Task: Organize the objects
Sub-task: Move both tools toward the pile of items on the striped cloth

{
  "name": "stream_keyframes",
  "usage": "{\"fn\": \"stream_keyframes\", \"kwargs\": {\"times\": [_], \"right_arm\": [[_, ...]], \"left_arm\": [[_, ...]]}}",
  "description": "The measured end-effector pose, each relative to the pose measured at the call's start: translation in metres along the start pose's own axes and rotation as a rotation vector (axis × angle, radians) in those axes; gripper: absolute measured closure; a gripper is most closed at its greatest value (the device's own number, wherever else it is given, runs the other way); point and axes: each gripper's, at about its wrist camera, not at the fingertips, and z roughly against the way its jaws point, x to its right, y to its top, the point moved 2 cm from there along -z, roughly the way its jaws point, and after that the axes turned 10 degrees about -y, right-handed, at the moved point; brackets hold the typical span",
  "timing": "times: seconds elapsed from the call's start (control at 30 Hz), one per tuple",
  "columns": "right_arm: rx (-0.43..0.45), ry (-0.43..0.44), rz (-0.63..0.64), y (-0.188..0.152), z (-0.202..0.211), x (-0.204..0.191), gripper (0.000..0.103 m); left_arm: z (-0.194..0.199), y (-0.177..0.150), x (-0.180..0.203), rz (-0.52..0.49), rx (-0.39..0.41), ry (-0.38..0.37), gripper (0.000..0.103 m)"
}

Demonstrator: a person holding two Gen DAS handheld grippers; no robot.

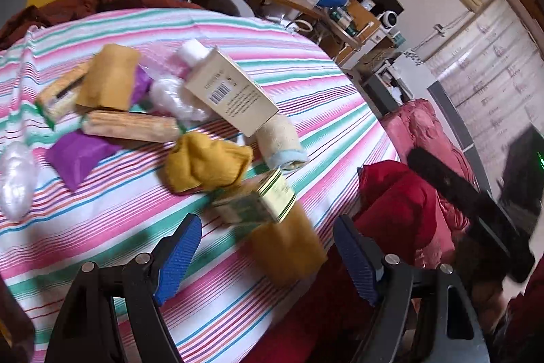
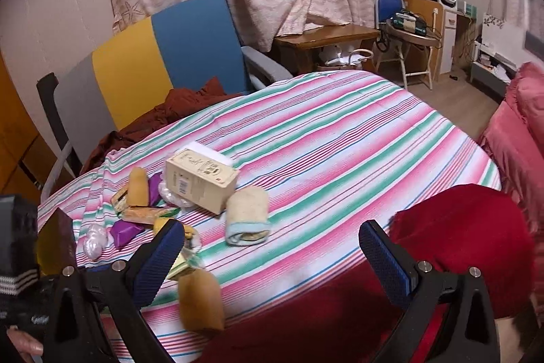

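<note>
Clutter lies on the striped tablecloth (image 1: 306,80) (image 2: 340,138). It includes a cream barcode box (image 1: 231,94) (image 2: 200,181), a rolled beige towel (image 1: 282,142) (image 2: 248,215), a crumpled mustard cloth (image 1: 207,164), a purple packet (image 1: 76,155) (image 2: 125,232), a long tan packet (image 1: 131,125) and a small green-and-yellow box (image 1: 261,201). A blurred mustard roll (image 1: 289,247) (image 2: 200,301) sits at the table's near edge, ahead of my open left gripper (image 1: 268,261) and untouched by its pads. My right gripper (image 2: 272,261) hangs open above the near edge, holding nothing.
A blue-and-yellow chair (image 2: 153,56) with brown fabric on it stands behind the table. Red fabric (image 1: 401,203) (image 2: 469,227) lies by the near right edge, with a pink cushion (image 2: 516,131) beyond. Clear plastic wraps (image 1: 17,179) lie at the left.
</note>
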Motion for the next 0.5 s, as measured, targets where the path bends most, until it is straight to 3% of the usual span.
{"fn": "stream_keyframes", "kwargs": {"times": [0.3,0.43,0.5], "right_arm": [[-0.020,0.004,-0.013,-0.002,-0.006,0.012,0.000],[-0.034,0.017,0.013,-0.004,-0.011,0.004,0.000],[-0.043,0.032,0.038,-0.006,-0.012,-0.002,0.000]], "left_arm": [[-0.042,0.013,-0.011,0.071,-0.042,0.110,0.024],[-0.036,0.008,-0.021,0.068,-0.035,0.077,0.036],[-0.030,0.007,-0.020,0.031,-0.020,0.051,0.052]]}}
